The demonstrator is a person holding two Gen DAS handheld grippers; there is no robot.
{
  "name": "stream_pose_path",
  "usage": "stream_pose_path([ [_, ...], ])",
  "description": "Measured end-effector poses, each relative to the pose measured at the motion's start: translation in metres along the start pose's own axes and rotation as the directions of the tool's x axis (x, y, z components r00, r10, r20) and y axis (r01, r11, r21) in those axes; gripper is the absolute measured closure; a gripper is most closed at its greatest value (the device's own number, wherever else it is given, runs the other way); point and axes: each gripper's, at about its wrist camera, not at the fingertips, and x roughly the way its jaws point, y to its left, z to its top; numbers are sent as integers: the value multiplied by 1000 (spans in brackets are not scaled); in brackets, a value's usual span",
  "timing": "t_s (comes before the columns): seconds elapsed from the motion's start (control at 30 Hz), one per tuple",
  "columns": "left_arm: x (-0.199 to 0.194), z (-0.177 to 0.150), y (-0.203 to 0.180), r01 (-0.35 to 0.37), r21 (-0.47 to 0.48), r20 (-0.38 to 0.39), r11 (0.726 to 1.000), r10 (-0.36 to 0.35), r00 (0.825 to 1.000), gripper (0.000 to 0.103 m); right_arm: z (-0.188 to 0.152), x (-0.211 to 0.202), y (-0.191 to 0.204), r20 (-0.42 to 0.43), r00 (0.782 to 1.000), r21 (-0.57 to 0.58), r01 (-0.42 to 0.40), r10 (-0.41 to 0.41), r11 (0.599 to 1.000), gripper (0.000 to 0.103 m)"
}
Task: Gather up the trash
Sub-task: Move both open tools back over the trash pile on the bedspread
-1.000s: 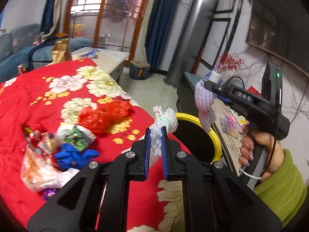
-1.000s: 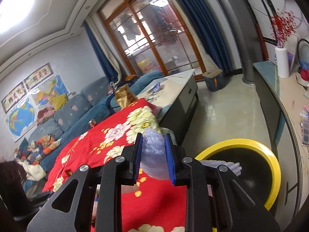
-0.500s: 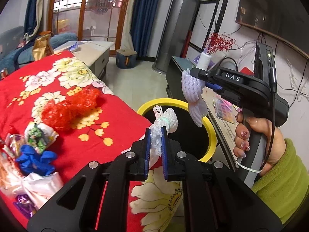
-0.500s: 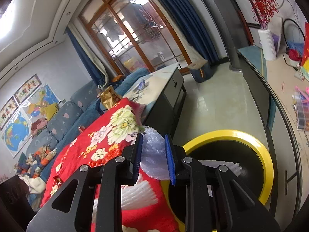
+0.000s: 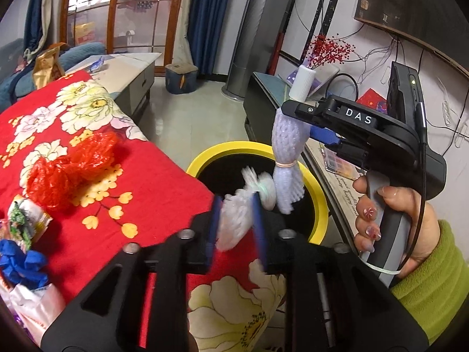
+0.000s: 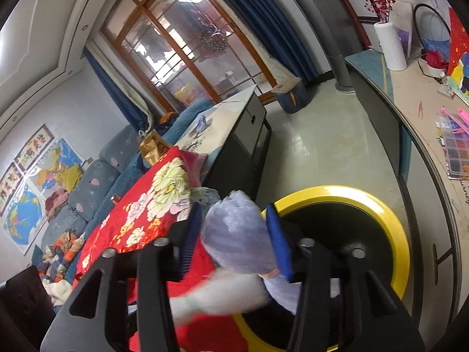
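Between the pads of my left gripper (image 5: 236, 228) a white foam net (image 5: 237, 220) hangs loose and blurred, at the edge of the red flowered table (image 5: 161, 176); the jaws are opening. Just beyond it gapes the black bin with a yellow rim (image 5: 243, 146). My right gripper (image 5: 302, 121), held by a hand (image 5: 395, 214) in a green sleeve, hangs a lavender foam net (image 5: 288, 146) over the bin. In the right wrist view that lavender net (image 6: 234, 234) fills the right gripper (image 6: 234, 240), still touching both pads while the jaws are opening. The white net (image 6: 217, 296) streaks past below, beside the bin's rim (image 6: 337, 192).
On the cloth lie a crumpled red plastic bag (image 5: 70, 164), snack wrappers (image 5: 26, 223) and a blue scrap (image 5: 23, 261). A low cabinet (image 5: 263, 99) with a white vase (image 5: 303, 85) runs along the bin's right. A coffee table (image 5: 129, 67) and a sofa stand farther back.
Both grippers came down and closer to the bin. Both sets of jaws have widened; the white net, pinched tight before, now sits loose and blurred. The lavender net has puffed out between the right pads.
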Motion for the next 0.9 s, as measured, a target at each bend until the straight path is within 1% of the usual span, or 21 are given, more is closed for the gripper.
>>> stream_pose_path([
  [0.03, 0, 0, 0, 8, -7, 1, 1000, -8, 1000, 69, 0, 0, -1, 0, 1000, -3, 11, -11, 1000, 57],
  [0.1, -4, -1, 1, 19, -14, 20, 1000, -18, 1000, 51, 0, 0, -4, 2, 1000, -9, 30, -30, 1000, 55],
  [0.13, -7, -1, 2, 15, -16, 32, 1000, -14, 999, 48, 0, -1, -4, 6, 999, -12, 42, -42, 999, 55],
  [0.27, -21, 0, 11, 11, -66, 76, 998, -6, 997, 22, -1, -2, -4, 16, 998, -20, 64, -64, 998, 51],
  [0.3, -26, 0, 14, 8, -79, 88, 997, -1, 996, 18, 0, -2, -3, 17, 998, -23, 66, -66, 998, 48],
  [0.37, -35, -1, 19, -10, -91, 107, 996, 20, 994, 15, -1, -2, 1, 23, 997, -39, 70, -69, 997, 42],
  [0.5, -53, -6, 34, -44, -131, 138, 990, 62, 989, 15, -6, -2, 17, 27, 998, -84, 59, -57, 995, 39],
  [0.67, -73, -11, 51, -85, -176, 167, 981, 115, 979, 15, -11, 0, 40, 15, 999, -134, 32, -31, 990, 37],
  [0.9, -105, -21, 73, -137, -220, 219, 966, 186, 958, 15, -20, 1, 77, -8, 1000, -200, -18, 17, 980, 37],
])
